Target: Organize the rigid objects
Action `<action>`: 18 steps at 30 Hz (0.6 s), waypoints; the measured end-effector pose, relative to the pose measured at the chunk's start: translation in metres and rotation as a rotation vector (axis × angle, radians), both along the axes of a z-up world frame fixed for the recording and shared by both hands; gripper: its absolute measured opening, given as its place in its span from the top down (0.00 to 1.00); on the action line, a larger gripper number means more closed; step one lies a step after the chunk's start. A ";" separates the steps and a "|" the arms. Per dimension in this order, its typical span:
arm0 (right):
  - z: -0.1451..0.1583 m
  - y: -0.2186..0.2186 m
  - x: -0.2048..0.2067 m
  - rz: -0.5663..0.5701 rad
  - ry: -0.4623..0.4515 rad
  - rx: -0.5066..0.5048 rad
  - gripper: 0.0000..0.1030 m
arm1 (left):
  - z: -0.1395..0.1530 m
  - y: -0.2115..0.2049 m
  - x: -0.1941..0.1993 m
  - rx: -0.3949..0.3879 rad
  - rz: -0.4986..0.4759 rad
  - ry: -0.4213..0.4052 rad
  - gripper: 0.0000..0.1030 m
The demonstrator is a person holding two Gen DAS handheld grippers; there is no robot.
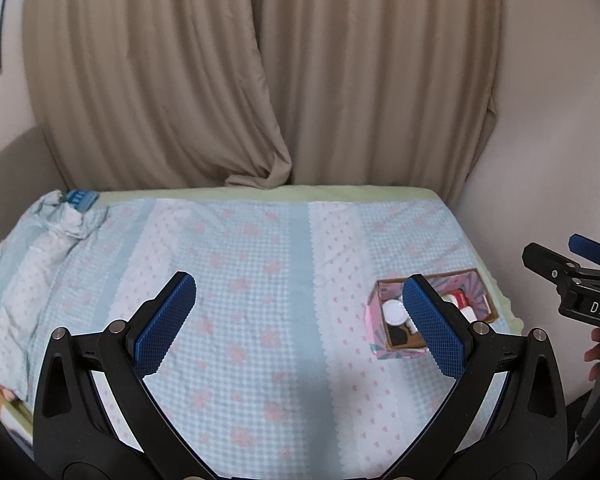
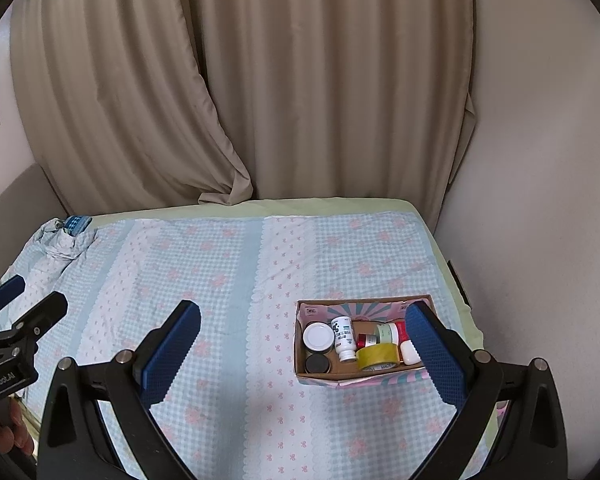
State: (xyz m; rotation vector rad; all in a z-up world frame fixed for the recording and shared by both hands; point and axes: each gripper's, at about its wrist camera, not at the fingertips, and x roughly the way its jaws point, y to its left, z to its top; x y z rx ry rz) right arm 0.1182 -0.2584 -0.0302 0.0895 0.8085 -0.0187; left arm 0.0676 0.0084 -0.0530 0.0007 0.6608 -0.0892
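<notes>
A pink cardboard box (image 2: 360, 381) stands on the bed at the right; it also shows in the left wrist view (image 1: 374, 312). It holds several small things: a white-lidded jar (image 2: 318, 336), a white bottle (image 2: 344, 338), a yellow tape roll (image 2: 378, 356), a black-lidded jar (image 2: 317, 364) and red and white containers (image 2: 396, 332). My right gripper (image 2: 304, 356) is open and empty, held above the bed just in front of the box. My left gripper (image 1: 300, 320) is open and empty over the middle of the bed, left of the box.
The bed has a blue checked cover with pink flowers (image 2: 220, 280). A bunched cloth with a blue item (image 2: 76, 226) lies at the far left corner. Beige curtains (image 2: 300, 100) hang behind the bed, and a wall (image 2: 540, 240) runs along its right side.
</notes>
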 end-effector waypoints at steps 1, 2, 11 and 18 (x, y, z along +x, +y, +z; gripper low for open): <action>0.000 0.000 0.000 -0.001 -0.001 0.000 0.01 | 0.000 -0.001 0.001 0.005 0.004 -0.004 0.00; 0.000 0.000 0.001 -0.001 0.000 0.000 0.01 | -0.001 -0.001 0.001 0.009 0.007 -0.005 0.00; -0.004 0.002 0.003 -0.004 0.002 0.005 0.01 | 0.000 -0.002 0.004 0.009 0.017 -0.026 0.00; -0.012 0.007 0.009 -0.004 0.022 0.011 0.01 | -0.007 0.002 0.013 0.007 0.022 0.000 0.00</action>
